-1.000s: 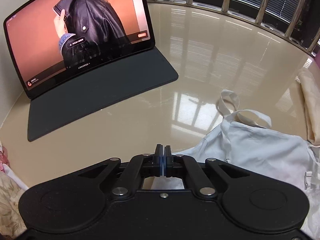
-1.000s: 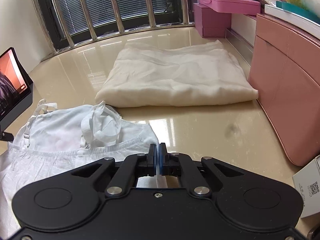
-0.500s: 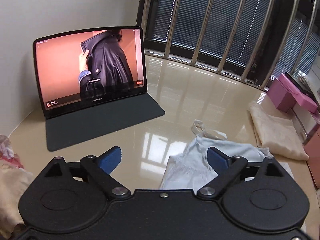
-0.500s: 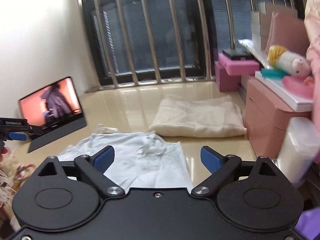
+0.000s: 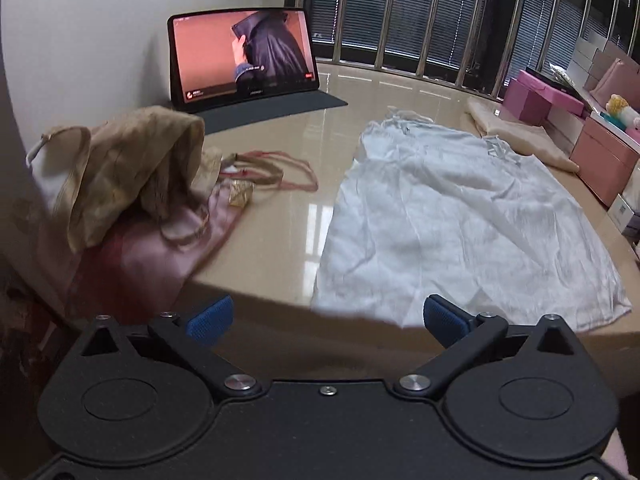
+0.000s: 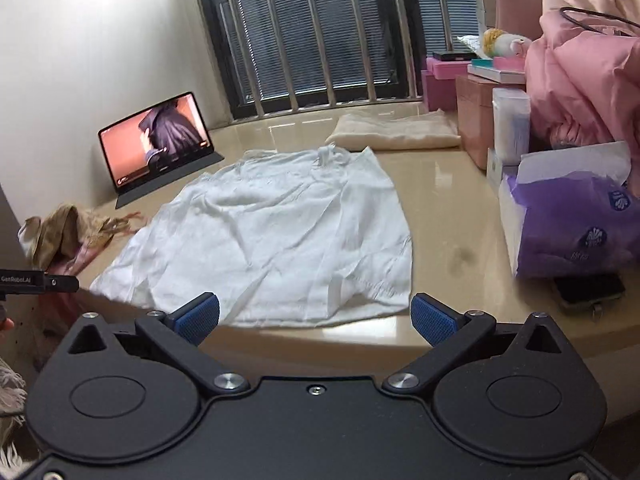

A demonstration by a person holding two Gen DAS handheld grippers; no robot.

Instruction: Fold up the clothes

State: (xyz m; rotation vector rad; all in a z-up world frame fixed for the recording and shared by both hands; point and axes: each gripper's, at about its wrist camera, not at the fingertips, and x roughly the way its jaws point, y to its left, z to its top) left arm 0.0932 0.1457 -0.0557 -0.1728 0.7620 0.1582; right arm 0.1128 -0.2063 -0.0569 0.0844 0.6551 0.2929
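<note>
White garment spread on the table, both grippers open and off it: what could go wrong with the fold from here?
1. The white garment lies wrinkled, its near hem at the table edge; a tug could slide it off.
2. Its straps lie bunched at the far end and could get trapped in the fold.
3. The pile of clothes sits close on the left; the left gripper, jaws just opened and empty, might snag it. The right gripper is likewise empty.

This is a lived-in home room: a glossy beige bench [image 6: 440,184] before a barred window [image 6: 320,40], with a propped tablet [image 6: 158,142] playing video, pink storage boxes [image 5: 536,98], a plush toy [image 6: 504,42], pink bedding [image 6: 580,80] and loose clothes [image 5: 132,184].
</note>
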